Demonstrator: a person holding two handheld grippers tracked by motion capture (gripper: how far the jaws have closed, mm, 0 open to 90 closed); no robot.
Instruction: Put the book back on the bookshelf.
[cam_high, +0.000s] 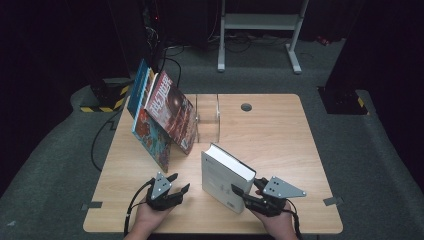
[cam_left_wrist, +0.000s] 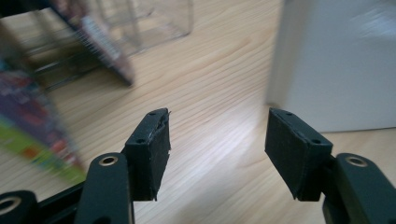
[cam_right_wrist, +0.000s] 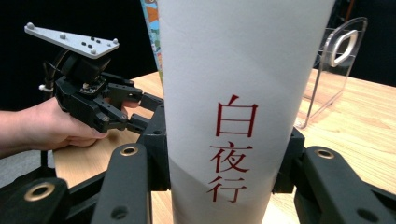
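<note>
A thick white book (cam_high: 225, 177) stands upright near the table's front, its spine with red characters (cam_right_wrist: 233, 140) facing me. My right gripper (cam_high: 247, 192) is shut on that spine, one jaw on each cover. My left gripper (cam_high: 179, 184) sits open just left of the book, with nothing between its fingers (cam_left_wrist: 152, 149); the white cover (cam_left_wrist: 336, 60) shows at its right. In the right gripper view the left gripper (cam_right_wrist: 116, 105) is at the left, held by a hand.
Several colourful books (cam_high: 162, 115) lean against a clear acrylic bookend (cam_high: 208, 117) at the table's back left. A round cable hole (cam_high: 246, 106) lies behind. The wooden table (cam_high: 280, 145) has bare surface at the right. A metal stand (cam_high: 260, 22) is on the floor beyond.
</note>
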